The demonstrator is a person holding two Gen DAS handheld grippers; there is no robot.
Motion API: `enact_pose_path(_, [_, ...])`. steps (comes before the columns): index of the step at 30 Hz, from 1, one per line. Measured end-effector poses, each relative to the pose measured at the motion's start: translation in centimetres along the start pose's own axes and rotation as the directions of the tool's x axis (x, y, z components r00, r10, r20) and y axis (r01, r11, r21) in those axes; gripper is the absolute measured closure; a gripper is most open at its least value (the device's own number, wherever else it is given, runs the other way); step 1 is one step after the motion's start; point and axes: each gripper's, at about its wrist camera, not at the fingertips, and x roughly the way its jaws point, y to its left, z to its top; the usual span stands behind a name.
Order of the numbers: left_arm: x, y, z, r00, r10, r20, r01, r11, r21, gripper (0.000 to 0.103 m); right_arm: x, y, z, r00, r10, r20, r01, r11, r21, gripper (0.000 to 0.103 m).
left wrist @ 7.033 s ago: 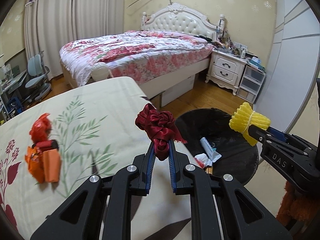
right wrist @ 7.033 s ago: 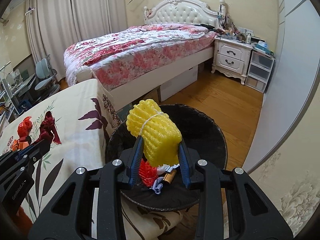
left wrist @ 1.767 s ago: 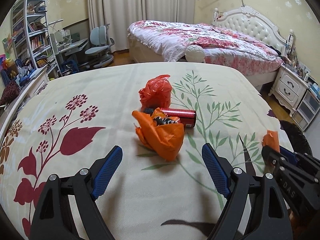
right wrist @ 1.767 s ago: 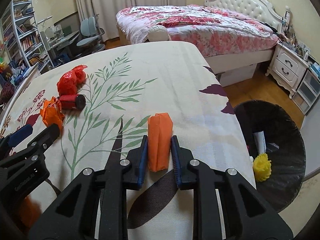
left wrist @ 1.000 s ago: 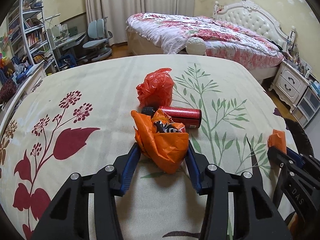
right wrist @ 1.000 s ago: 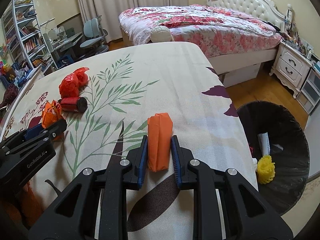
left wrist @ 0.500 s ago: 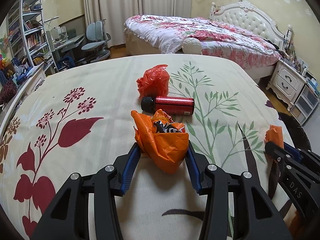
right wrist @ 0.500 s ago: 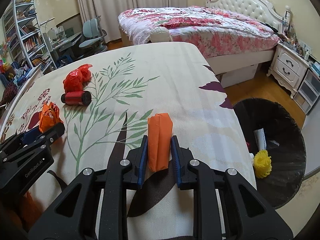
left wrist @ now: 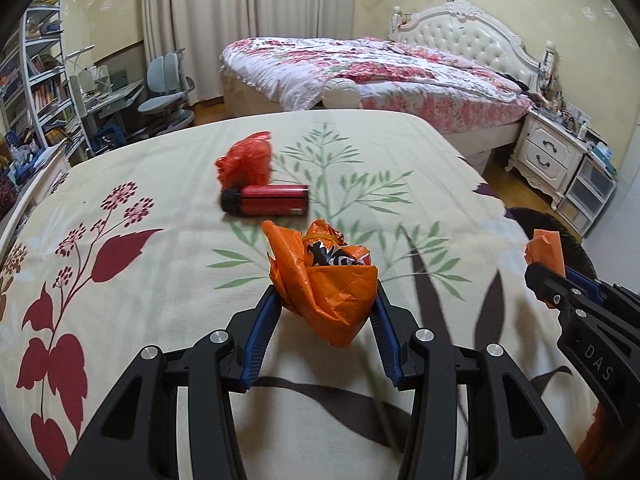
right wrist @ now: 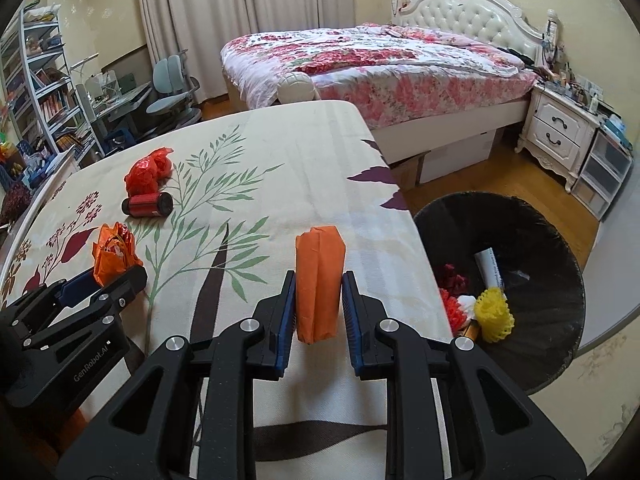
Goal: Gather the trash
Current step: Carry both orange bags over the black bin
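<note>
My left gripper (left wrist: 326, 312) is shut on a crumpled orange wrapper (left wrist: 326, 280) and holds it above the floral bedspread (left wrist: 140, 300); it also shows in the right wrist view (right wrist: 114, 254). My right gripper (right wrist: 319, 300) is shut on a folded orange paper packet (right wrist: 319, 280), near the bed's right edge; the packet also shows in the left wrist view (left wrist: 546, 246). A red can (left wrist: 266, 200) lies on its side on the spread, with a red plastic bag (left wrist: 244, 158) just behind it. A black-lined trash bin (right wrist: 500, 240) stands on the floor to the right, holding yellow foam netting (right wrist: 494, 314) and other scraps.
A second bed with a pink floral quilt (right wrist: 380, 60) stands beyond. A white nightstand (right wrist: 560, 136) and plastic drawers (right wrist: 608, 172) are at the far right. A desk with chairs (right wrist: 172, 88) and bookshelves (right wrist: 36, 92) fill the left.
My left gripper closed on the orange wrapper and lifted it back from the can. Both grippers have shifted right, toward the bin. The right gripper still holds the packet.
</note>
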Motion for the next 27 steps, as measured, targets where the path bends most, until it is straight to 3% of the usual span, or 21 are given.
enact_pose_path(27, [0.1, -13.9, 1.9, 0.978, -0.200, 0.051, 0.188, 0.964, 0.186, 0.056, -2.2, -12.7, -0.4, 0.978, -0.202, 0.048, 0.189, 0.961, 0.201, 0.081])
